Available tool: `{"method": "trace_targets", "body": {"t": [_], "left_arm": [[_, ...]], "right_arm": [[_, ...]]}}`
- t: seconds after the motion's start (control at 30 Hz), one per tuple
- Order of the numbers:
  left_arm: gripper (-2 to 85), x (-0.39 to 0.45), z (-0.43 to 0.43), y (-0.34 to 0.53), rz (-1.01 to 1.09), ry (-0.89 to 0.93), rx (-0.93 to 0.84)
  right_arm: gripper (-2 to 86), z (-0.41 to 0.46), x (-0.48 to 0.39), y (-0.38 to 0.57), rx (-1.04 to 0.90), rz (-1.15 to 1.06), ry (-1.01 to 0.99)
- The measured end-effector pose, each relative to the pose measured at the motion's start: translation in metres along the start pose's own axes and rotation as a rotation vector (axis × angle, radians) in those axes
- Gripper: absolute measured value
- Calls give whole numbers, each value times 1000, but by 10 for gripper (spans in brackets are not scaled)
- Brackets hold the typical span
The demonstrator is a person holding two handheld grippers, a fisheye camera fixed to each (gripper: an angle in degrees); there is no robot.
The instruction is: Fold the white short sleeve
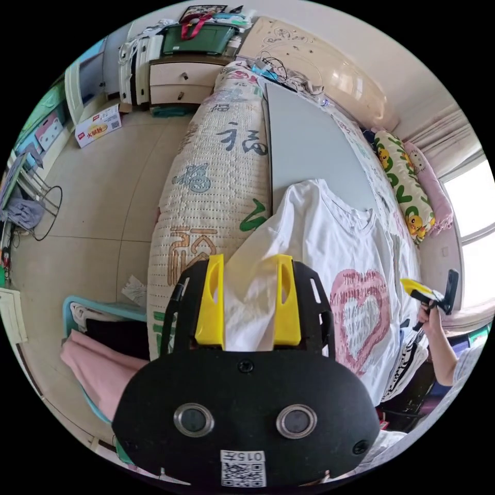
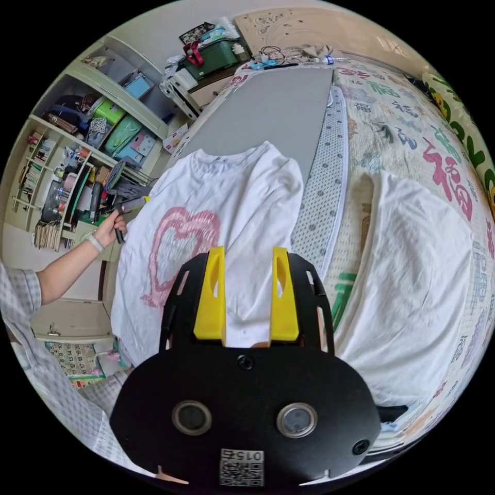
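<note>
The white short-sleeve shirt (image 1: 330,242) with a pink heart print lies face up on a grey board (image 1: 309,139) on the bed. My left gripper (image 1: 250,260) is at the shirt's near sleeve edge, jaws apart, with a ridge of white cloth rising between them. In the right gripper view the shirt (image 2: 242,196) lies with its collar far from me. My right gripper (image 2: 248,252) hovers open over its lower side, near the hem. A hand holds the right gripper (image 1: 432,294) beyond the shirt's far edge. The left gripper (image 2: 131,205) sits at the opposite sleeve.
A second white cloth (image 2: 412,278) lies on the quilted bed cover (image 1: 216,170) beside the grey board (image 2: 278,108). Pillows (image 1: 407,191) line the window side. A basket with pink cloth (image 1: 98,361) stands on the floor by the bed. Crowded shelves (image 2: 77,170) stand behind the person's arm (image 2: 67,268).
</note>
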State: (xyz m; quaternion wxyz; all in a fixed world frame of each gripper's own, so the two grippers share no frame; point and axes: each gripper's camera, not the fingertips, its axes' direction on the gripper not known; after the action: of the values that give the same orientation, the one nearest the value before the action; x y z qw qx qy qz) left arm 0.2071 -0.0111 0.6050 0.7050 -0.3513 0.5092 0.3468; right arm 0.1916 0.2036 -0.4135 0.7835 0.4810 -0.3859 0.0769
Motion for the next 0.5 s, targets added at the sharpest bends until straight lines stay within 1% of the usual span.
{"method": "trace_targets", "body": {"t": [0.13, 0.2, 0.23, 0.3, 0.33, 0.37, 0.4, 0.5], "left_arm": [[130, 1, 1, -23, -21, 28, -36], [103, 2, 1, -32, -16, 48, -59], [79, 2, 1, -38, -5, 68, -81], [40, 3, 4, -49, 16, 102, -130], [11, 2, 5, -57, 17, 124, -154], [5, 1, 4, -66, 14, 144, -161], [1, 1, 1, -71, 10, 142, -156], [-4, 4, -18, -100, 34, 82, -99]], "right_arm": [[132, -2, -26, 2, -90, -1, 9], [113, -1, -25, -3, -106, 30, 5], [93, -9, -25, -9, -80, 45, 13], [53, -18, -26, -20, -89, 46, 33], [15, -24, -26, -28, -108, 54, 20], [4, -31, -24, -36, -128, 72, -14], [-1, -38, -21, -39, -122, 86, -32], [-5, -89, 0, -53, -23, 184, -59]]}}
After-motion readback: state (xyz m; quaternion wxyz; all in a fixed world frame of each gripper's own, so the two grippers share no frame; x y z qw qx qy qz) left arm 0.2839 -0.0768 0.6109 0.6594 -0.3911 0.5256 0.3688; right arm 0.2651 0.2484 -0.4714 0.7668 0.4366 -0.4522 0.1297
